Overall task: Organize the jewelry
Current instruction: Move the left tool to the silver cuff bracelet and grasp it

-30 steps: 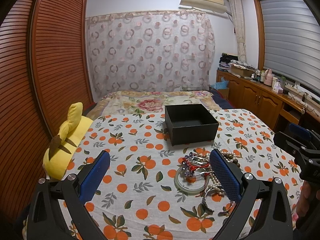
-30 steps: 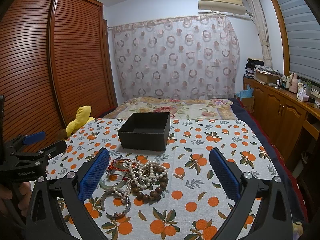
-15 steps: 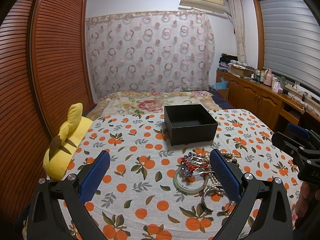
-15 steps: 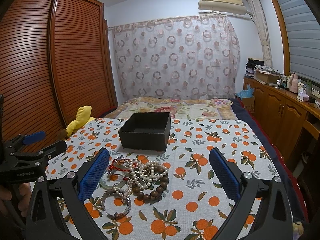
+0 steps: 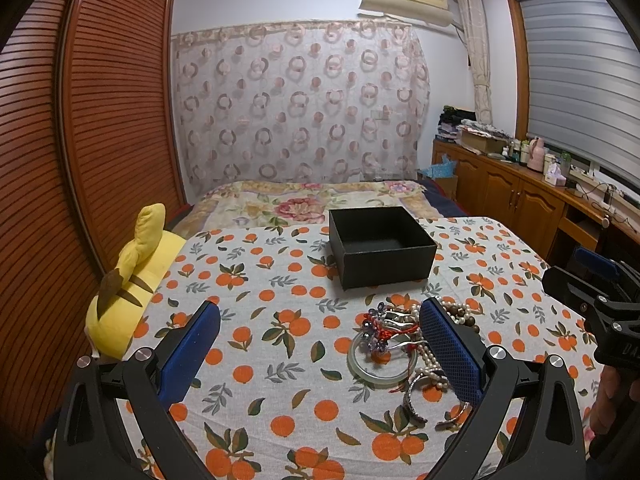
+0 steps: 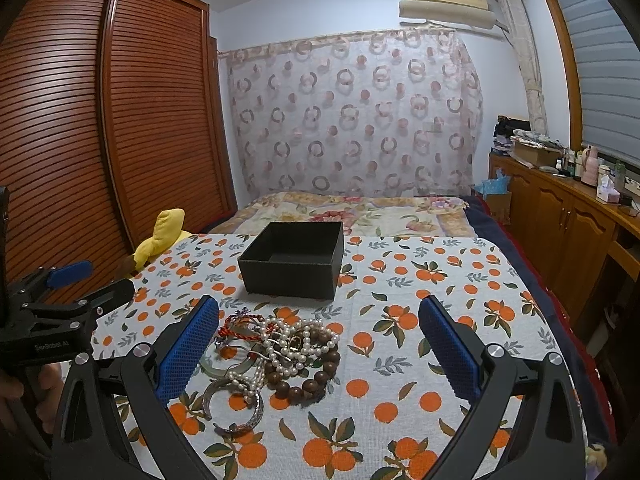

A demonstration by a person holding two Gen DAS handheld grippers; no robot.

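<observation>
A: What sits around the jewelry?

B: An orange-print cloth (image 6: 420,292) covers the worktop. A black open box (image 6: 294,266) stands just beyond the jewelry pile (image 6: 276,350), apart from it. A yellow plush toy (image 5: 128,292) lies at the worktop's left edge, by the slatted wardrobe (image 5: 60,140). Past the worktop is a bed (image 5: 312,202) with a floral cover, and a wooden cabinet (image 6: 560,224) runs along the right wall. Nothing lies between the pile and the box.

A: And the jaws?

B: The left gripper (image 5: 320,344) has its jaws spread wide, gripping nothing; the pile sits by its right fingertip, partly hidden behind that blue pad. The right gripper (image 6: 320,340) is likewise wide and empty, with the pile just inside its left fingertip and cloth across the remaining gap.

A: Which way does the pile run?

B: It is a tangle: pearls and brown beads mid-heap, a pale bangle (image 5: 382,364) leftward, a silver cuff (image 6: 240,404) nearest the camera. Its longer stretch runs from the box side toward the near edge.
</observation>
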